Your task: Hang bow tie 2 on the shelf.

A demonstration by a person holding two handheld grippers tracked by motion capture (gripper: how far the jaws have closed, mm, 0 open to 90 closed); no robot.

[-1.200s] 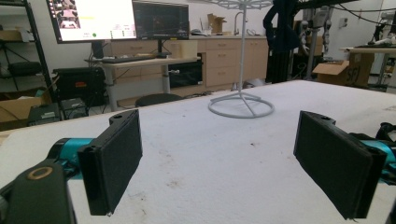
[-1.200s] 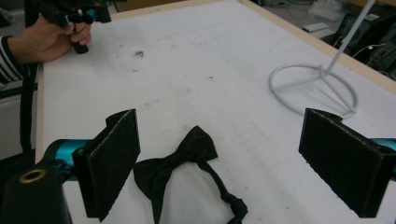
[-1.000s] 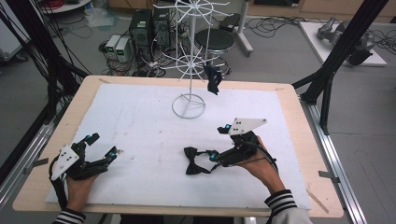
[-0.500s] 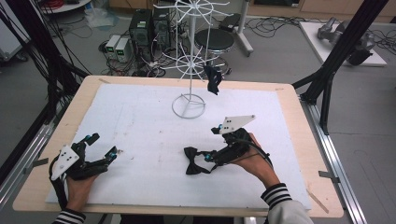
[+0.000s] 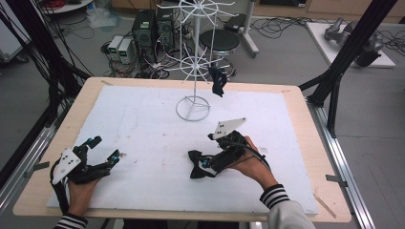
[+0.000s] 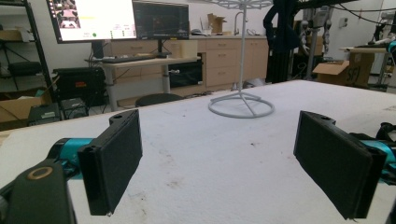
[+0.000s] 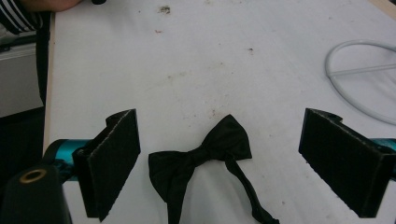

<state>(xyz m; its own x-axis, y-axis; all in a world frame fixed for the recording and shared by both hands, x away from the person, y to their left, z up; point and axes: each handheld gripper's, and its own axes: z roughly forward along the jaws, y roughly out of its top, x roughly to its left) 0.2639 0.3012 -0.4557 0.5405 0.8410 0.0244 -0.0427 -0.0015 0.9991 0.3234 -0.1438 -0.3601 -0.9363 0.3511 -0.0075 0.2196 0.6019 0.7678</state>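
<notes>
Right gripper (image 5: 203, 164) has slid left over the bow tie (image 7: 201, 156), jaws spread, mat bare around.

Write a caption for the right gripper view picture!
Open right gripper poised over a black fabric bow tie on the white table cover.

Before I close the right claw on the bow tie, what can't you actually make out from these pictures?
- Bow tie: in the right gripper view, its strap and left wing run off the bottom edge; in the high view, the right claw covers part of it.
- Dark item hanging on the white wire stand: too small in the high view to identify.
- Stand's top: cut off by the upper edge in the left gripper view.
- Left claw tips: small in the high view.
</notes>
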